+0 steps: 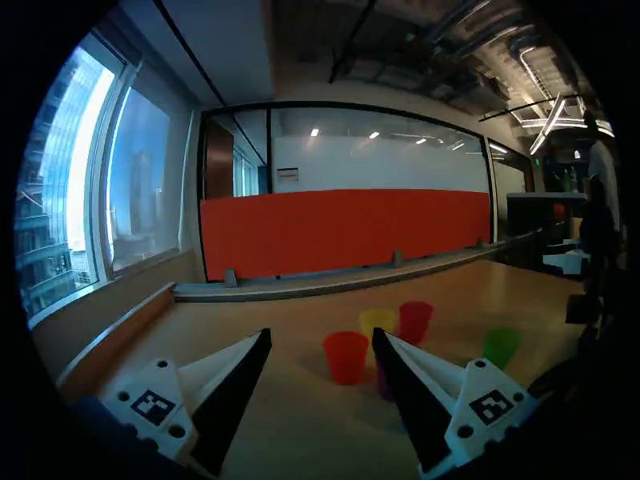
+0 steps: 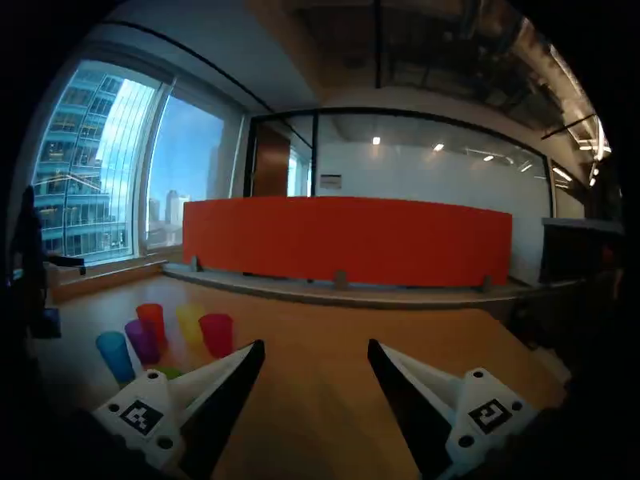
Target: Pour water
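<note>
Several coloured plastic cups stand upright on a wooden table [image 1: 320, 432]. In the left gripper view I see an orange cup [image 1: 346, 357], a yellow cup [image 1: 376, 320], a red cup [image 1: 415, 320], a green cup [image 1: 501, 346] and a purple cup [image 1: 383, 386] partly hidden behind one finger. My left gripper [image 1: 322, 346] is open, hovering just short of the orange cup. In the right gripper view the cups sit at lower left: blue cup [image 2: 116, 355], purple cup [image 2: 142, 340], orange cup [image 2: 151, 322], yellow cup [image 2: 190, 322], red cup [image 2: 217, 334]. My right gripper [image 2: 314, 346] is open over bare table, right of the cups.
An orange partition [image 1: 344, 228] runs along the table's far edge with a glass wall behind it. Large windows [image 1: 88, 200] line the left side. Dark equipment [image 1: 596, 240] stands at the right of the left gripper view, and a dark stand [image 2: 32, 272] at the left of the right gripper view.
</note>
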The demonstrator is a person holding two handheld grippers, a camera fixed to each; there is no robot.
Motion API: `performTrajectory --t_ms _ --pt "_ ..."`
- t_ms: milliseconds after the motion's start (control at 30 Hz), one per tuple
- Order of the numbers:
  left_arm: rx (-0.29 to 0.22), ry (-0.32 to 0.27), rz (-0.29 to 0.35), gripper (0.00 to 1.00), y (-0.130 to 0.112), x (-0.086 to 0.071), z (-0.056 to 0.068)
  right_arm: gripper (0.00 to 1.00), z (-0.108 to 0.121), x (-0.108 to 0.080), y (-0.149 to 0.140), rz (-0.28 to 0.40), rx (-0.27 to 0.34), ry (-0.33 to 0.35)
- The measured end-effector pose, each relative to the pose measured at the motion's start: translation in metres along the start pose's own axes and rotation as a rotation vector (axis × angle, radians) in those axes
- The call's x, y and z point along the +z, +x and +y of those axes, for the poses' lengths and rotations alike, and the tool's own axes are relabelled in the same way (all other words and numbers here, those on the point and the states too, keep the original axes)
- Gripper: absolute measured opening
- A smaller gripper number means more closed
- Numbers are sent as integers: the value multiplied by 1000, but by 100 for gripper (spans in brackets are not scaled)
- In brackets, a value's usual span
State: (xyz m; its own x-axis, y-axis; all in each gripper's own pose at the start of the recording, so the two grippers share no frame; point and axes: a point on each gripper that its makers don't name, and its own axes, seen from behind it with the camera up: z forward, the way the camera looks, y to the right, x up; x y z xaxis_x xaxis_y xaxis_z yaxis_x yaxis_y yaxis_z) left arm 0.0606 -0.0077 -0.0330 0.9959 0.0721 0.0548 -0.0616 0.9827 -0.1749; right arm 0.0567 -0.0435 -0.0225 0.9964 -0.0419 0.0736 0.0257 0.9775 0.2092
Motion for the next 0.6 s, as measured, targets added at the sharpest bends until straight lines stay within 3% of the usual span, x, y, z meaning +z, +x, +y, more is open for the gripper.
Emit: performTrajectory --t_ms 300,600 --pt "8 57 84 93 23 -2 -11 100 37 -2 31 110 56 -130" --pt "11 95 135 94 33 1 -15 100 48 -4 37 157 78 -191"
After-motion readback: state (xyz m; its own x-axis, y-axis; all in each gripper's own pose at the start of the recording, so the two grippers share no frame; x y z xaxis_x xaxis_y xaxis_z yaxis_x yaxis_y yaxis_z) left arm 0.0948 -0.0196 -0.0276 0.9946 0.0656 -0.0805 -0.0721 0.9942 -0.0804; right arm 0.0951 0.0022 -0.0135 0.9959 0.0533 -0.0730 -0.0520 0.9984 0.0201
